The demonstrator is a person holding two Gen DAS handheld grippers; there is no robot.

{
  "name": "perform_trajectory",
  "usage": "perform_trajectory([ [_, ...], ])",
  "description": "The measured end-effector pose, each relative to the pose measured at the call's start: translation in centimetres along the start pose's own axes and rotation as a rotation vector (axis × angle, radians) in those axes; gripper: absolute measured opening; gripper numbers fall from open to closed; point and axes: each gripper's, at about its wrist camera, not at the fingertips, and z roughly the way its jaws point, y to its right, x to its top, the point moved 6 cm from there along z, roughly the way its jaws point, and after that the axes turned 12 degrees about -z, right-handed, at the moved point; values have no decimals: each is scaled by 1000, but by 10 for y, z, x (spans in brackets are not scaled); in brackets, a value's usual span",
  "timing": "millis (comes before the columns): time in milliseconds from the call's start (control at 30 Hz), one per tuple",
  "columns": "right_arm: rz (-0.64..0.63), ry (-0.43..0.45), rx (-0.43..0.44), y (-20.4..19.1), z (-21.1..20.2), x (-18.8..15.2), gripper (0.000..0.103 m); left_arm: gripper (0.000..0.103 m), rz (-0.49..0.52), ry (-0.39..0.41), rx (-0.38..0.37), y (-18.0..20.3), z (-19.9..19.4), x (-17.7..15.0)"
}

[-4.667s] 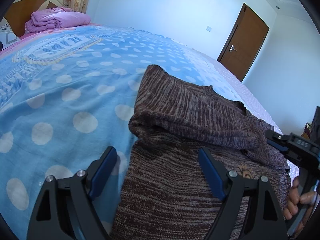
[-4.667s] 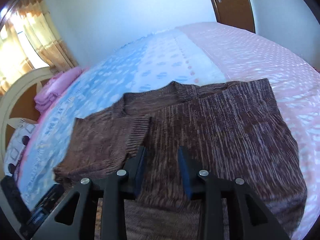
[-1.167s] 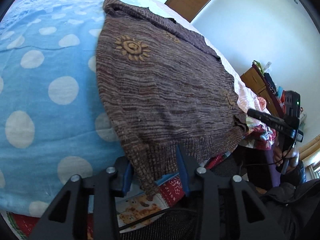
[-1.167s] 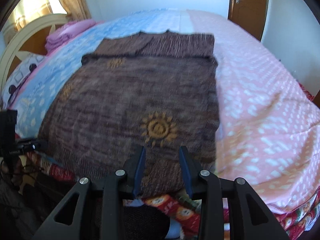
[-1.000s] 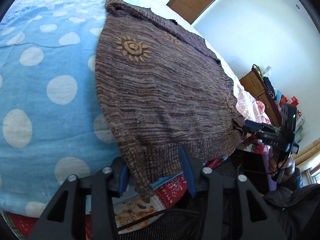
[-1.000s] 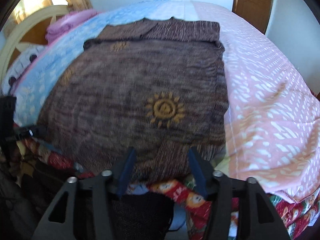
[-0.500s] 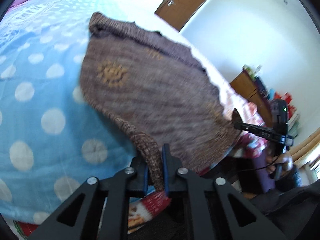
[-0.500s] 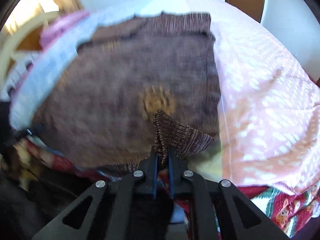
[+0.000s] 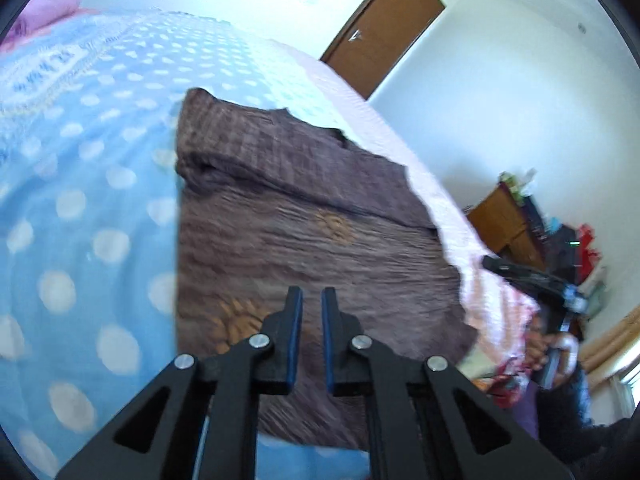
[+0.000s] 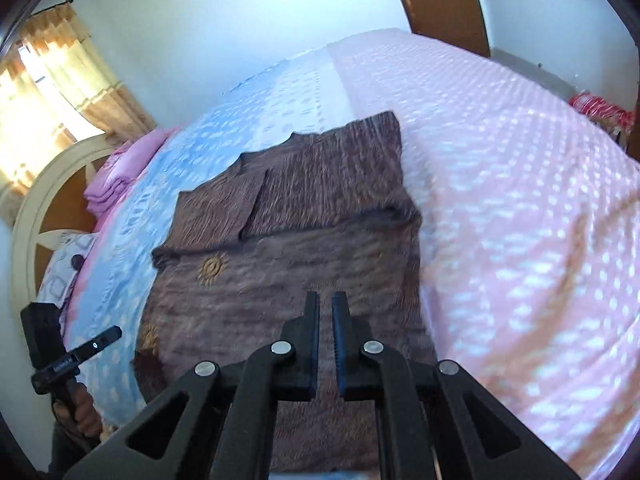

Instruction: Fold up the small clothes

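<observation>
Brown sweater point(image 10: 288, 280) lies on the bed point(image 10: 520, 184). Left gripper point(image 9: 307, 300) and right gripper point(image 10: 325, 304), nearly closed, probably pinch its hem; carry both corners evenly toward twelve o'clock.

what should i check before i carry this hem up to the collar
1. Left gripper grip: jaws nearly closed over the sweater fabric. Ok.
2. Right gripper grip: jaws nearly closed over the fabric too. Ok.
3. Sleeves: folded in flat across the chest, below the collar. Ok.
4. Sweater on the bedspread: its top half lies flat with nothing on it. Ok.
5. Hem held level between the two grippers: the near edge is hidden under the fingers and blurred. Cannot tell.
</observation>
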Motion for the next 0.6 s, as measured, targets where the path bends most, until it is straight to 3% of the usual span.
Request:
perform_trajectory([
  [100, -29, -8, 20, -8, -2, -4, 8, 9, 93, -46, 20, 3, 3, -3],
  [133, -50, -20, 10, -9, -2, -8, 17, 15, 136, -76, 15, 4, 3, -7],
  [167, -78, -29, 1, -12, -3, -15, 24, 27, 177, -97, 19, 5, 4, -11],
  [200, -94, -30, -6, -11, -5, -20, 46, 37, 218, -114, 32, 6, 5, -15],
  [233, -103, -28, -13, -11, -6, -25, 64, 61, 273, -136, 52, 8, 8, -21],
  [267, -115, -23, -23, -11, -7, -30, 67, 75, 308, -150, 55, 10, 9, -25],
  [433, -130, -43, -10, -14, 0, -49, 67, 77, 478, -184, 51, 31, 29, -36],
  [600, -184, -27, -51, -20, -8, -47, 67, 74, 515, -268, 112, 19, 64, -48],
])
